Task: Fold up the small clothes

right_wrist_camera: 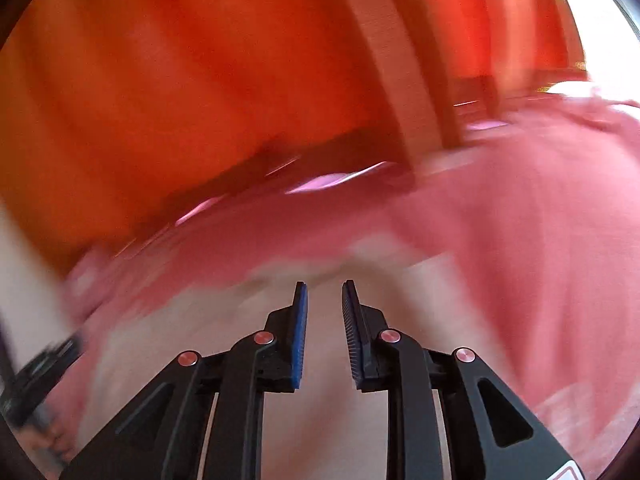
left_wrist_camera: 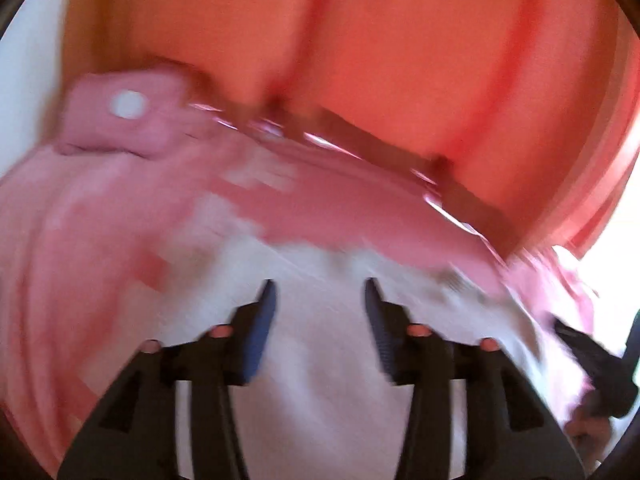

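Note:
A small pink garment (left_wrist_camera: 120, 208) with a white middle panel (left_wrist_camera: 320, 344) lies spread on the surface. A folded pink tab with a white snap button (left_wrist_camera: 128, 105) sits at its far left. My left gripper (left_wrist_camera: 320, 292) is open and empty, just above the white panel. The right gripper shows at the lower right edge of the left wrist view (left_wrist_camera: 596, 364). In the right wrist view the same pink garment (right_wrist_camera: 520, 240) fills the right side, and my right gripper (right_wrist_camera: 323, 292) is open with a narrow gap, empty, over the pale panel (right_wrist_camera: 320, 420). Both views are motion-blurred.
Orange-red curtains (left_wrist_camera: 360, 60) hang behind the far edge of the surface, also in the right wrist view (right_wrist_camera: 180, 80). A dark glossy edge (left_wrist_camera: 360, 148) runs along the back. A white wall (left_wrist_camera: 24, 80) is at the left. Bright light is at the right.

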Demonstrator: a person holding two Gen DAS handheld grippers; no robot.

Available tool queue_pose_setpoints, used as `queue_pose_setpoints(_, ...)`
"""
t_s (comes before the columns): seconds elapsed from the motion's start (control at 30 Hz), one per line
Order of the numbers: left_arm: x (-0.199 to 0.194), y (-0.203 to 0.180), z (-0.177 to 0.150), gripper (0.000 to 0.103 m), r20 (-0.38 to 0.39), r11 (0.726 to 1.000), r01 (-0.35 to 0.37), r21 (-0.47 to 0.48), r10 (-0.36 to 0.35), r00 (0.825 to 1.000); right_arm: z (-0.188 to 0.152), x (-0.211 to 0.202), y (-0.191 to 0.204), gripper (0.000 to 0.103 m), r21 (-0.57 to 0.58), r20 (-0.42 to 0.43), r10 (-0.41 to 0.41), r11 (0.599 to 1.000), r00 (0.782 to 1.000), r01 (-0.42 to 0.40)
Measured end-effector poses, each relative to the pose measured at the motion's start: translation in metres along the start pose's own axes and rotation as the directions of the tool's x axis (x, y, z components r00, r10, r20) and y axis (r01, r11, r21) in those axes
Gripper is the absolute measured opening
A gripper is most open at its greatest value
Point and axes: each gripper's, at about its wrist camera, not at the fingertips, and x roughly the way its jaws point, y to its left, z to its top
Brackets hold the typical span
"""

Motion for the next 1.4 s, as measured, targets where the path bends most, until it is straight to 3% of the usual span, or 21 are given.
queue_pose_setpoints(0.03, 0.001, -0.016, -0.014, 0.047, -0.047, 0.998, 0.039, 0.039, -0.037, 0.998, -0.016, 0.010, 0.023, 0.020, -0.056, -0.066, 0.043, 0.997, 0.997, -0.047)
queue_pose_setpoints(0.1, 0.005, -0.029, -0.038, 0.047, -0.107, 0.995, 0.032, 0.093, -0.022, 0.994, -0.046, 0.020, 0.054, 0.014, -0.137, -0.154, 0.066, 0.987, 0.986, -0.087)
queue_pose_setpoints(0.2, 0.013, -0.014, -0.072, 0.046, -0.191, 0.994, -0.027, 0.110, 0.048, 0.980, -0.076, 0.025, 0.060, 0.008, -0.215, -0.215, -0.029, 0.976, 0.976, -0.018)
queue_pose_setpoints(0.27, 0.004, 0.004, -0.079, 0.043, -0.177, 0.994, -0.036, 0.099, 0.053, 0.983, -0.073, 0.014, 0.028, 0.005, -0.124, -0.204, -0.066, 0.991, 0.977, 0.042)
queue_pose_setpoints(0.4, -0.022, 0.032, -0.086, 0.042, -0.101, 0.979, -0.173, 0.106, 0.183, 0.978, -0.064, -0.023, -0.062, 0.000, 0.145, -0.156, -0.155, 0.973, 0.975, 0.178)
queue_pose_setpoints(0.47, -0.026, 0.045, -0.087, 0.042, -0.112, 0.990, -0.136, 0.045, 0.140, 0.984, -0.068, -0.039, -0.081, 0.000, 0.247, -0.129, -0.123, 0.957, 0.984, 0.152)
queue_pose_setpoints(0.53, -0.024, 0.044, -0.086, 0.042, -0.109, 0.987, -0.151, 0.059, 0.157, 0.982, -0.069, -0.051, -0.065, 0.002, 0.185, -0.076, -0.165, 0.967, 0.983, 0.177)
queue_pose_setpoints(0.6, -0.022, 0.034, -0.090, 0.042, -0.093, 0.975, -0.195, 0.106, 0.205, 0.974, -0.071, -0.059, -0.046, 0.011, 0.102, -0.013, -0.179, 0.978, 0.984, 0.179)
queue_pose_setpoints(0.67, -0.020, 0.024, -0.093, 0.042, -0.072, 0.958, -0.243, 0.151, 0.256, 0.964, -0.072, -0.041, -0.044, 0.011, 0.059, -0.085, -0.227, 0.971, 0.970, 0.232)
queue_pose_setpoints(0.73, -0.021, 0.017, -0.097, 0.043, -0.061, 0.948, -0.270, 0.167, 0.283, 0.957, -0.075, -0.025, -0.054, 0.009, 0.093, -0.166, -0.226, 0.965, 0.960, 0.243)
queue_pose_setpoints(0.87, -0.021, 0.015, -0.099, 0.043, -0.050, 0.944, -0.284, 0.169, 0.296, 0.954, -0.078, -0.036, -0.060, 0.009, 0.152, -0.121, -0.197, 0.965, 0.973, 0.214)
queue_pose_setpoints(1.03, -0.022, 0.019, -0.100, 0.043, -0.049, 0.951, -0.268, 0.153, 0.279, 0.959, -0.076, -0.025, -0.048, 0.009, 0.104, -0.151, -0.236, 0.962, 0.960, 0.253)
queue_pose_setpoints(1.1, -0.022, 0.018, -0.100, 0.043, -0.049, 0.950, -0.271, 0.153, 0.281, 0.958, -0.075, -0.027, -0.048, 0.009, 0.110, -0.134, -0.234, 0.962, 0.963, 0.249)
queue_pose_setpoints(1.17, -0.023, 0.019, -0.100, 0.043, -0.048, 0.950, -0.272, 0.154, 0.282, 0.958, -0.069, -0.040, -0.053, 0.010, 0.163, -0.063, -0.209, 0.963, 0.976, 0.217)
queue_pose_setpoints(1.3, -0.022, 0.019, -0.100, 0.044, -0.047, 0.953, -0.264, 0.149, 0.274, 0.961, -0.060, -0.057, -0.073, 0.020, 0.266, 0.043, -0.259, 0.934, 0.965, 0.239)
queue_pose_setpoints(1.4, -0.022, 0.021, -0.098, 0.045, -0.048, 0.957, -0.255, 0.138, 0.264, 0.963, -0.044, -0.052, -0.092, 0.025, 0.323, 0.053, -0.270, 0.916, 0.961, 0.239)
